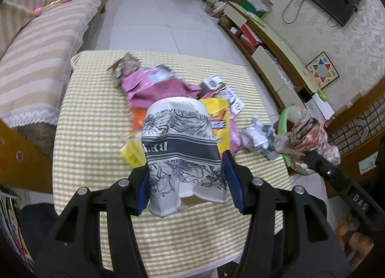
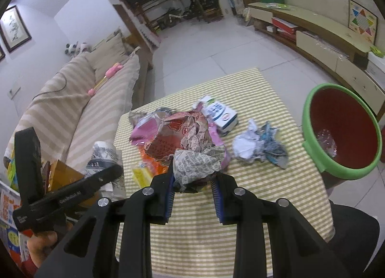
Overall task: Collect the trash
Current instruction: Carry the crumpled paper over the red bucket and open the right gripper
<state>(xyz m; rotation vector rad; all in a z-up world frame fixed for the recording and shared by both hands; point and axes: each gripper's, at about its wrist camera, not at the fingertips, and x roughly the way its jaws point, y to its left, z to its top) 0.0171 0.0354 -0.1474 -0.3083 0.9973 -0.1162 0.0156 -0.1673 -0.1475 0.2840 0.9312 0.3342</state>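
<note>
Left wrist view: left tool [image 1: 186,177] was clamped on a crushed paper cup [image 1: 180,148], held clear above the worktop [image 1: 84,121]. Right wrist view: right tool [image 2: 192,183] was pinched nearly closed on a crumpled printed wrapper [image 2: 195,160], also lifted. Step in hand looked like carry-to-bin, both loads picked. The green-rimmed bin [image 2: 312,155] sat off the worktop's right edge, open, with one clear scrap at its bottom. Left on the worktop: a pink bag [image 1: 156,85], a white carton [image 2: 221,113] and a paper wad [image 2: 259,145] near the bin side. Next move: swing right over the rim, then release; the cup needs the longer reach.
</note>
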